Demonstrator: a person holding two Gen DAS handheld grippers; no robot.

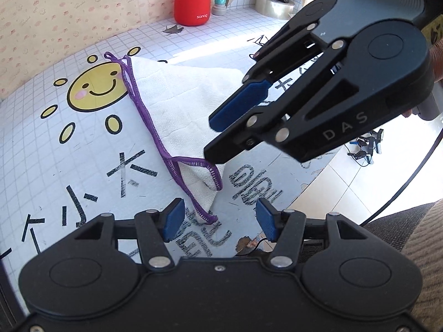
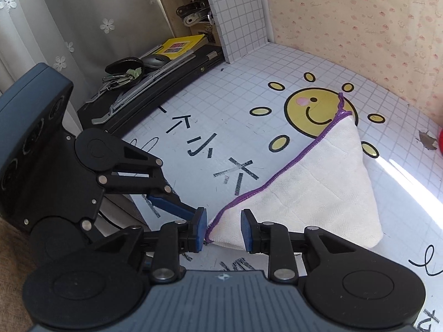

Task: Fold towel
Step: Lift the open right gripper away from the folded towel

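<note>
Grippers angled down: left gripper parted, right gripper straddling towel corner.

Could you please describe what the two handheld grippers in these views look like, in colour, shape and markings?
Both are matte black linkage tools with silver pivot pins, round discs on their bodies and blue ribbed pads at the fingertips. The right gripper carries pale "DAS" lettering on its side and has a dark handle behind it. The left gripper looks the same in build, mounted on a dark blue-grey housing with round recesses. No sleeve can be seen.
</note>
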